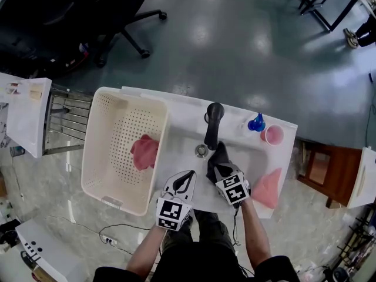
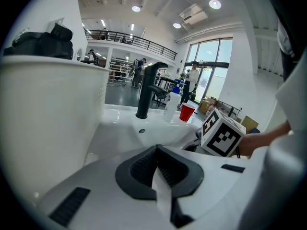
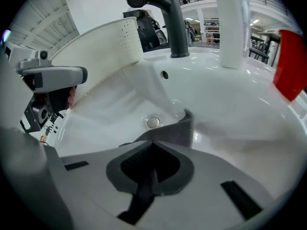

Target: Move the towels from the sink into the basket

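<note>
Basket (image 1: 91, 157) at frame left, one pink towel (image 1: 144, 151) already lying inside on its floor. Left gripper (image 1: 185, 180) hovers just right of the basket, at the sink's near edge; its jaws are clenched together on nothing and it sits right on the transfer path, so best to shift it aside or ready it to steady the basket. Black faucet (image 1: 214, 125) centre, spout hanging over the bowl. Right below it in the sink (image 1: 247, 157) is the dark grey towel (image 3: 180, 128), bunched near the drain, one corner standing up. Right gripper (image 3: 149, 169) points steeply down into the bowl, jaws pinched on that grey towel; the bite looks like a fold near an edge, so probably a thin hold.

To do this step well: lift slowly and straight up first, check the cloth comes along, stay under or in front of the spout, then carry it toward frame left, high enough that the hanging end clears the basket wall. Release only once above the basket floor.

Second pink towel (image 1: 268, 188) lies at the sink unit's lower right corner, waiting its turn.
</note>
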Demonstrator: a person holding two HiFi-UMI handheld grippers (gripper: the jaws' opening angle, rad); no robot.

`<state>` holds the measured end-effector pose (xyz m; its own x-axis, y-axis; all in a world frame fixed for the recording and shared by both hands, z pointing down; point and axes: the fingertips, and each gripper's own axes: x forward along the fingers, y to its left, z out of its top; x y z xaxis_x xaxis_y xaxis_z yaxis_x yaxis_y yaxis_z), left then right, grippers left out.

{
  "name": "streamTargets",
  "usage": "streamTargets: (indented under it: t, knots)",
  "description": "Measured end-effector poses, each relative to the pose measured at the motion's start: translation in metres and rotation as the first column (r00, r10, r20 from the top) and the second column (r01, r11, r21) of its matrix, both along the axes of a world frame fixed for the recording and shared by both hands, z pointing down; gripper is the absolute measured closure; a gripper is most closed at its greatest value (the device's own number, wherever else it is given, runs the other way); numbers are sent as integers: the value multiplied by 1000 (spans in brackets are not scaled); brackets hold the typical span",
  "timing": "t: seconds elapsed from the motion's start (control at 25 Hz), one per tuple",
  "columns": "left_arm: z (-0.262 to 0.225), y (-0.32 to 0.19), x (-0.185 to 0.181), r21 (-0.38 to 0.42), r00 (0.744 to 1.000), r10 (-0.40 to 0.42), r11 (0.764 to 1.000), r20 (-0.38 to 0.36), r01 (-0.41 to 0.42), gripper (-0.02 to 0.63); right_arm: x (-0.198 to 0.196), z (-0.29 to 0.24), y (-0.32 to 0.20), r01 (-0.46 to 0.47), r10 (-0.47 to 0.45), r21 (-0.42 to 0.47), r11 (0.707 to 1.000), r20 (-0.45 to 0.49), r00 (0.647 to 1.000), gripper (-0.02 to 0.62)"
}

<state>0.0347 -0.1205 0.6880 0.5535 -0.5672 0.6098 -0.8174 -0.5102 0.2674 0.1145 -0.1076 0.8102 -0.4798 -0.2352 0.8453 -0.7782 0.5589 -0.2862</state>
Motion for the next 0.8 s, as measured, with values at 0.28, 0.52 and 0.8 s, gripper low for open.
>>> streamTargets:
  t: [0.28,0.52,0.8]
  knots:
    - [-1,5,5,6,1000,0,1000,2,0,598,6,-8,-2,-19,19,41,999,16,1000,565]
    - [4,9,2,8,1000,-8,1000,19,7,598,4,-5,-2,-13,12,27,1000,20,1000,442]
    - [4,7,5,0,1000,-9,1000,14,9,598,9,6,-1,-4,4,3,1000,-4,1000,430]
